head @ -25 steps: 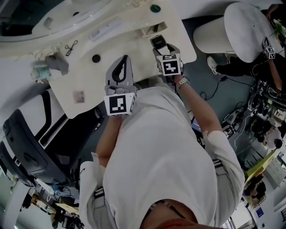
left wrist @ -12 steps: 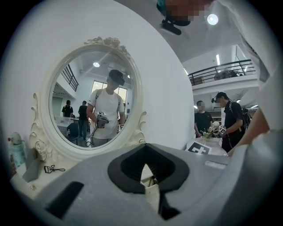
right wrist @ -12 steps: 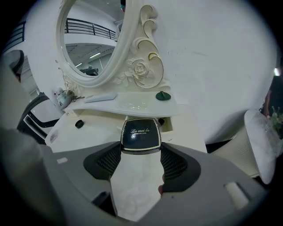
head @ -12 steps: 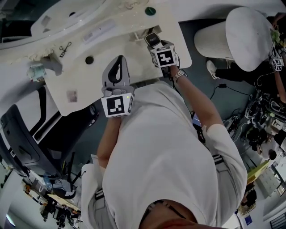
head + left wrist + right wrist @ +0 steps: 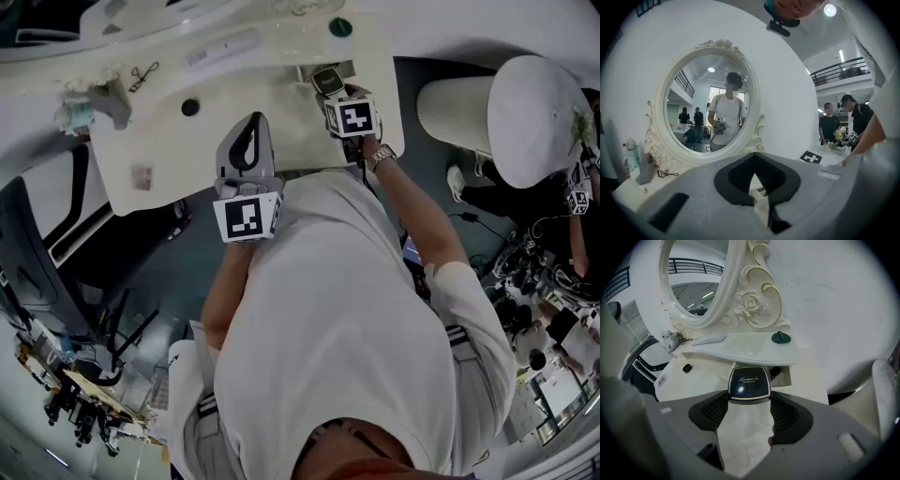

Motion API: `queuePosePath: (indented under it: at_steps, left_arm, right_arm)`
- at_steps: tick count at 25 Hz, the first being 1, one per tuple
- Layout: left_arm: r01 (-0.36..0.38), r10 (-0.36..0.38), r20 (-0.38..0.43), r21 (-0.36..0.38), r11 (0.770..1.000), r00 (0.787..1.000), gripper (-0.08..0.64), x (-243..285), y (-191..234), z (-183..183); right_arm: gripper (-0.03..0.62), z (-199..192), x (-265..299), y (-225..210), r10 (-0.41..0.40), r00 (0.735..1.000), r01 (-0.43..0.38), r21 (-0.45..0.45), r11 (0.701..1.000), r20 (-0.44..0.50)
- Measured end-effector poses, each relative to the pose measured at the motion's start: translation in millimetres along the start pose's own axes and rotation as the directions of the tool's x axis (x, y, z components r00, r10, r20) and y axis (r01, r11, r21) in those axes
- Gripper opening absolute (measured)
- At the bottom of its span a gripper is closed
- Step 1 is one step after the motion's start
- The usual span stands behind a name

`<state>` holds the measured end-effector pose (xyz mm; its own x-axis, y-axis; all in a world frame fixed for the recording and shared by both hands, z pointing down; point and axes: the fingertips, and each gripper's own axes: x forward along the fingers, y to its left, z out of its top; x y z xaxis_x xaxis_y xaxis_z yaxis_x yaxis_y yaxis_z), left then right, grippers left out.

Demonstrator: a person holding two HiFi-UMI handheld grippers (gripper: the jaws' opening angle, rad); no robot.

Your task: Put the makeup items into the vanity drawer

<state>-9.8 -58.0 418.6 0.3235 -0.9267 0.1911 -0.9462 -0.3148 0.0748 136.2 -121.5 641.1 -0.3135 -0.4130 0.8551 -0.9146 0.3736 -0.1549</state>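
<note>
Staged domestic corner inside a large open lab or workshop hall; a white vanity [image 5: 159, 141] with an ornate oval mirror [image 5: 710, 105] stands before a plain white backdrop [image 5: 787, 84]; beyond the backdrop, a railed mezzanine [image 5: 839, 70] and ceiling lights [image 5: 829, 10] indicate a tall industrial interior; several other people [image 5: 829, 126] stand nearby; cables [image 5: 483, 218] trail over the grey floor [image 5: 187, 272]; cluttered gear [image 5: 84, 412] and a black chair [image 5: 28, 244] crowd the edges.
</note>
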Motion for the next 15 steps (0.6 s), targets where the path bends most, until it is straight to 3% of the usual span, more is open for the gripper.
queuePosePath:
  at_steps: [15]
  left_arm:
    - [-0.05, 0.05, -0.015, -0.009, 0.999, 0.999, 0.006, 8.0, -0.4, -5.8]
  right_arm:
    - [0.295, 5.5, 5.6, 5.3, 0.09, 0.994, -0.09, -0.003, 0.996, -0.065]
